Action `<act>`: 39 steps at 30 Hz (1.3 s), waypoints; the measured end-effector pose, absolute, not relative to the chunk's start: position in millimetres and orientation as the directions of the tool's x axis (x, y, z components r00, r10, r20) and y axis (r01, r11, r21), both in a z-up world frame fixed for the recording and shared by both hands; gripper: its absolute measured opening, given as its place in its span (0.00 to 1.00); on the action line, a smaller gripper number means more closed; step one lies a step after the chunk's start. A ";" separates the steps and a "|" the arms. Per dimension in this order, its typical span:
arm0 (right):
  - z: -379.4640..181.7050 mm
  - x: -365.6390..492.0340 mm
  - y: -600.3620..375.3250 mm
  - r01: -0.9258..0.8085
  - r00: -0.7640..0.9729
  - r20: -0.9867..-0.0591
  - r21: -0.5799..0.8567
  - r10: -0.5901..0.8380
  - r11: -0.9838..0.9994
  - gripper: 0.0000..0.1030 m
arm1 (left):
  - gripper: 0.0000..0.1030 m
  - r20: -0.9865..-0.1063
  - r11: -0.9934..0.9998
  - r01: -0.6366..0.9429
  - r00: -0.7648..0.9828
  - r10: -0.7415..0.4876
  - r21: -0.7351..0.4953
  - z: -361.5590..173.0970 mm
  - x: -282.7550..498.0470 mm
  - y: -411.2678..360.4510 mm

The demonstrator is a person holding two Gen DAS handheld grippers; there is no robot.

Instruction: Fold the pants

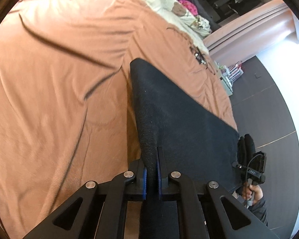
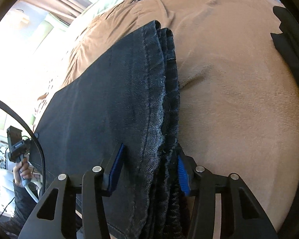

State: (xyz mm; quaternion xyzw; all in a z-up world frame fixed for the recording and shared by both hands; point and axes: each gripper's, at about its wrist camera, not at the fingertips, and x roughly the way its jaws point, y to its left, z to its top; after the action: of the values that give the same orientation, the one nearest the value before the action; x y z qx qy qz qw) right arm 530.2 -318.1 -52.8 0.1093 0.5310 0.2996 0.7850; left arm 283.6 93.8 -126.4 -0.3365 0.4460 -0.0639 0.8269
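**A:** Start at the left. What are you holding?

**B:** In the left wrist view my left gripper (image 1: 151,171) has its blue-padded fingers (image 1: 145,183) pressed together on a folded edge of the dark denim pants (image 1: 169,115). They run from the bottom centre of the frame up to a corner at mid-frame, hanging over the brown bedspread (image 1: 59,69).

**A:** And the other side?

**B:** In the right wrist view the right gripper (image 2: 149,165) pinches a thick stack of layers at the frayed hem edge (image 2: 163,103), fingers held wider by the bulk. The pants (image 2: 99,99) stretch away to the lower left of that frame, toward my other hand.

**A:** How will they handle?

**B:** Heavy for cloth, I'd judge, and limp but not slippery; the twill should stay put in the pads. Holding the two edges keeps the span taut. The stacked hems could slide apart if I loosen.

**A:** Anything in the way?

**B:** A small dark tangle (image 1: 199,56) lies on the bedspread at the upper right of the left view, and pillows and clothes (image 1: 181,6) beyond. Both are well apart from the pants.
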 end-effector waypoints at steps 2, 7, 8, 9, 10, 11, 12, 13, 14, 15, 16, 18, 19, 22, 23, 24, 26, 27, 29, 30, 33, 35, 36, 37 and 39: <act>-53.1 527.3 -314.1 -0.361 0.250 -0.764 0.496 0.595 0.789 0.40 | 0.07 -0.693 0.774 -0.189 0.603 -0.395 -0.605 -116.2 283.1 98.3; -54.4 520.3 -296.3 -0.391 0.232 -0.761 0.497 0.606 0.775 0.36 | 0.07 -0.700 0.777 -0.207 0.608 -0.374 -0.595 -106.1 279.5 115.5; -54.9 519.3 -292.8 -0.396 0.227 -0.761 0.498 0.608 0.771 0.36 | 0.07 -0.703 0.777 -0.215 0.609 -0.368 -0.592 -105.6 277.5 119.2; -55.7 518.7 -288.0 -0.402 0.221 -0.761 0.498 0.610 0.768 0.35 | 0.07 -0.704 0.775 -0.221 0.609 -0.365 -0.592 -105.6 275.4 123.7; -56.2 517.9 -284.5 -0.407 0.216 -0.762 0.498 0.611 0.765 0.35 | 0.07 -0.705 0.774 -0.228 0.613 -0.357 -0.591 -105.3 272.8 130.0; -56.4 517.6 -279.2 -0.413 0.211 -0.764 0.497 0.610 0.764 0.35 | 0.07 -0.705 0.774 -0.232 0.615 -0.352 -0.589 -104.1 270.2 135.4; -57.0 517.2 -273.9 -0.417 0.207 -0.766 0.494 0.609 0.763 0.35 | 0.07 -0.704 0.773 -0.235 0.618 -0.349 -0.589 -103.6 267.6 140.5; -58.1 516.0 -267.6 -0.423 0.201 -0.767 0.493 0.609 0.761 0.35 | 0.07 -0.703 0.772 -0.238 0.621 -0.346 -0.590 -103.0 265.4 145.5; -58.4 516.3 -262.6 -0.425 0.197 -0.767 0.495 0.611 0.758 0.35 | 0.07 -0.705 0.772 -0.242 0.623 -0.340 -0.587 -102.4 261.9 152.2; -59.1 515.4 -257.1 -0.428 0.191 -0.766 0.498 0.614 0.754 0.35 | 0.07 -0.706 0.773 -0.246 0.624 -0.335 -0.585 -102.0 259.5 157.7; -60.5 514.2 -250.4 -0.436 0.183 -0.768 0.496 0.614 0.751 0.35 | 0.07 -0.707 0.774 -0.249 0.626 -0.330 -0.582 -101.2 257.3 162.4; -62.7 513.6 -237.5 -0.445 0.178 -0.774 0.488 0.608 0.751 0.35 | 0.07 -0.709 0.772 -0.260 0.628 -0.321 -0.580 -101.0 251.4 174.3; -64.2 512.6 -231.2 -0.447 0.174 -0.775 0.487 0.607 0.750 0.35 | 0.07 -0.710 0.771 -0.264 0.628 -0.319 -0.580 -101.2 249.3 180.0; -66.3 513.6 -214.3 -0.449 0.168 -0.778 0.486 0.605 0.750 0.35 | 0.07 -0.710 0.769 -0.269 0.629 -0.315 -0.580 -101.1 243.5 194.9; -65.9 513.0 -214.2 -0.450 0.166 -0.779 0.486 0.605 0.749 0.35 | 0.07 -0.709 0.768 -0.269 0.631 -0.316 -0.582 -101.5 241.2 200.9; -67.0 512.3 -209.3 -0.452 0.164 -0.781 0.484 0.603 0.749 0.35 | 0.07 -0.708 0.767 -0.270 0.632 -0.315 -0.583 -101.8 239.5 204.4; -67.8 508.6 -204.8 -0.455 0.160 -0.783 0.482 0.601 0.749 0.35 | 0.07 -0.706 0.763 -0.273 0.634 -0.315 -0.586 -102.8 236.0 214.0; -68.2 507.6 -201.9 -0.456 0.158 -0.785 0.480 0.599 0.750 0.35 | 0.07 -0.706 0.762 -0.274 0.635 -0.315 -0.587 -102.9 234.3 217.4; -68.2 505.0 -193.0 -0.458 0.157 -0.790 0.474 0.593 0.752 0.35 | 0.07 -0.703 0.759 -0.275 0.638 -0.315 -0.590 -103.9 230.9 226.7; -68.1 504.4 -190.1 -0.459 0.156 -0.791 0.472 0.591 0.753 0.35 | 0.07 -0.701 0.757 -0.276 0.639 -0.316 -0.592 -104.7 229.0 231.0; -68.7 502.6 -182.5 -0.462 0.150 -0.794 0.471 0.589 0.752 0.35 | 0.07 -0.700 0.752 -0.280 0.641 -0.316 -0.596 -108.0 221.5 242.6; -68.8 501.0 -175.7 -0.467 0.146 -0.796 0.468 0.587 0.751 0.35 | 0.07 -0.699 0.747 -0.287 0.642 -0.315 -0.600 -110.8 217.2 250.4; -69.5 500.3 -173.2 -0.467 0.143 -0.797 0.468 0.586 0.750 0.35 | 0.07 -0.699 0.744 -0.289 0.642 -0.315 -0.602 -112.1 214.7 255.3; -69.7 500.1 -171.5 -0.468 0.141 -0.798 0.467 0.585 0.750 0.35 | 0.07 -0.698 0.742 -0.291 0.643 -0.316 -0.604 -113.4 212.5 259.3; -69.5 499.4 -166.6 -0.468 0.136 -0.800 0.468 0.584 0.750 0.35 | 0.07 -0.696 0.738 -0.294 0.644 -0.317 -0.607 -115.5 208.1 268.1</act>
State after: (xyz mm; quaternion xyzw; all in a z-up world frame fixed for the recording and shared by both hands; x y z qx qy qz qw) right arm 499.4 -166.6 -69.5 0.0524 0.5563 0.3499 0.7519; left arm 208.1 268.1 -115.5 -0.3617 0.4217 -0.0069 0.8314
